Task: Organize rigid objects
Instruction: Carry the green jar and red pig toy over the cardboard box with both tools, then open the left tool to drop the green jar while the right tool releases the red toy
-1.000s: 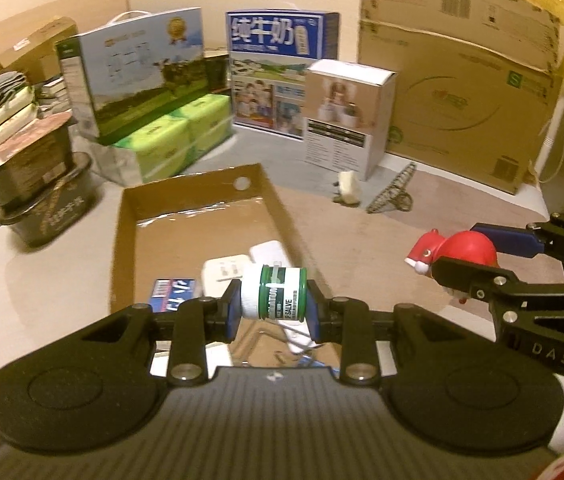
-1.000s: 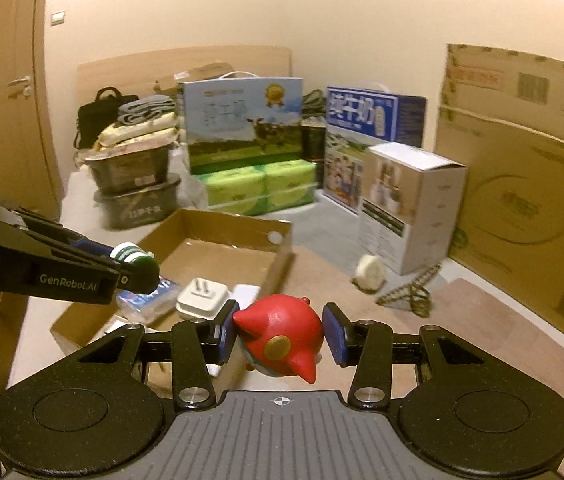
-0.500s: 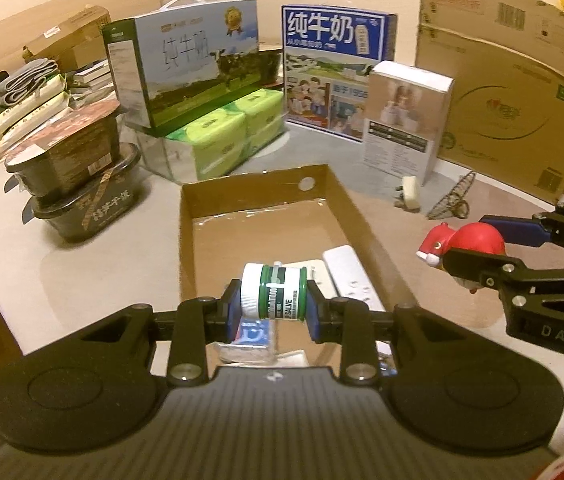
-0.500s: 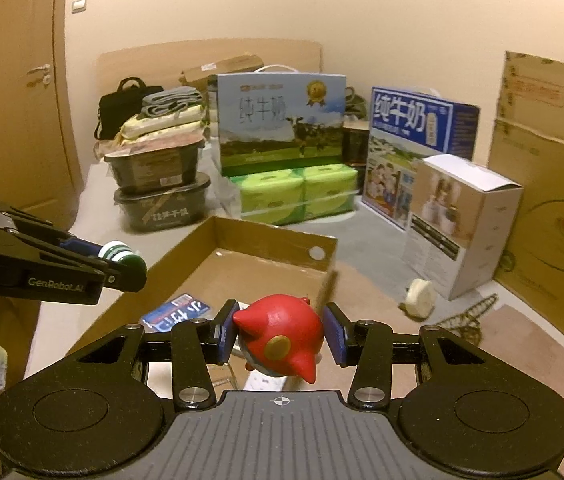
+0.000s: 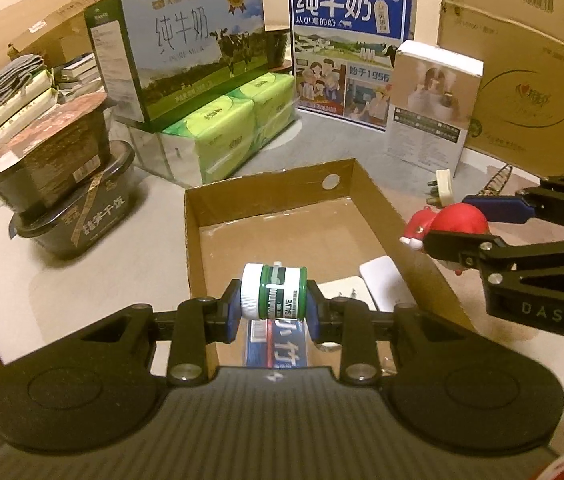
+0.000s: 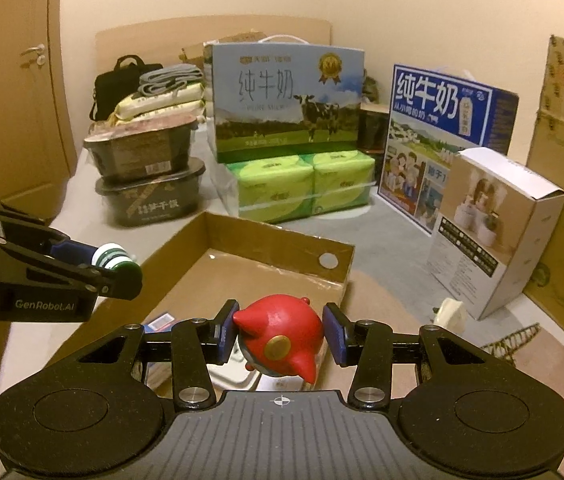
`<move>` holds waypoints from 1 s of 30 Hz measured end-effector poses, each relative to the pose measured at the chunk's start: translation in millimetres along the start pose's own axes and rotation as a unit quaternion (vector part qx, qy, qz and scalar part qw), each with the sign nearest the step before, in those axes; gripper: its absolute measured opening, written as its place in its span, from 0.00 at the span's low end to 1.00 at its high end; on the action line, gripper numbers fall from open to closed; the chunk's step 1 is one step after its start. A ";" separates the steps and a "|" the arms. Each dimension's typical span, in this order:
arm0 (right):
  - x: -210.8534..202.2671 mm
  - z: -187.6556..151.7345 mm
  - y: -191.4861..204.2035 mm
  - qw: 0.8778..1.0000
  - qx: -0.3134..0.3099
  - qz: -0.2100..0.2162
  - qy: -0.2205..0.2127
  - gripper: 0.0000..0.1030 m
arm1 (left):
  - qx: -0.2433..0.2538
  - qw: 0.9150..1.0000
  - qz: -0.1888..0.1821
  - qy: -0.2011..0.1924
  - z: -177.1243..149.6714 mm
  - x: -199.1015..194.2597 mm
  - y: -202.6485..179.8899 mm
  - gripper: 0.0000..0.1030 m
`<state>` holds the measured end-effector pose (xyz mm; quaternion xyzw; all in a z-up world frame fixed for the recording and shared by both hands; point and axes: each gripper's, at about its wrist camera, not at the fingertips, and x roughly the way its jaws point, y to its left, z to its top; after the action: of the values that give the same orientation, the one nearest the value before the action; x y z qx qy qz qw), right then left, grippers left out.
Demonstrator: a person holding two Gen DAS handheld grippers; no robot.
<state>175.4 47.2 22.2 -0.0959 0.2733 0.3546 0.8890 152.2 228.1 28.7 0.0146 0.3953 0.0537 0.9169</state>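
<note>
My left gripper (image 5: pixel 273 307) is shut on a green salve jar (image 5: pixel 274 295) with a white cap, held above the near end of an open cardboard tray (image 5: pixel 266 192). My right gripper (image 6: pixel 280 334) is shut on a red round toy (image 6: pixel 280 338), held over the tray's right wall (image 6: pixel 336 280). In the left wrist view the toy (image 5: pixel 456 220) hangs at the tray's right edge. In the right wrist view the jar (image 6: pixel 116 259) is at the left. The tray holds a blue card pack (image 5: pixel 276 346), a white plug adapter (image 5: pixel 344 288) and a white power strip (image 5: pixel 384 280).
A white plug (image 5: pixel 444 190) and a wire cone (image 5: pixel 498 176) lie on the mat right of the tray. Milk cartons (image 5: pixel 186 60), green tissue packs (image 5: pixel 234 128), a white box (image 5: pixel 434 100), stacked black food tubs (image 5: pixel 62 184) and a big cardboard box (image 5: pixel 522 80) ring the tray.
Both grippers have risen and pulled back, still holding the jar and the toy. More of the tray and the far boxes shows; the view has swung left.
</note>
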 end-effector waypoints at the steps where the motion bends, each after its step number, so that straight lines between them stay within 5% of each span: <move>1: 5.2 1.5 -1.4 1.000 0.001 0.001 0.002 0.44 | 0.001 1.000 -0.001 0.001 1.5 4.4 0.9 0.28; 19: 77.5 21.0 -21.2 1.000 -0.003 0.014 0.028 0.44 | 0.003 1.000 -0.006 0.021 20.9 74.6 17.1 0.28; 30: 94.3 18.0 -25.6 0.999 0.000 0.012 0.039 0.44 | -0.008 1.000 -0.004 0.020 17.8 85.5 20.8 0.35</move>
<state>256.9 89.7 -15.7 -0.1067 0.3087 0.3612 0.8734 221.6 258.5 -19.4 0.0044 0.4131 0.0539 0.9091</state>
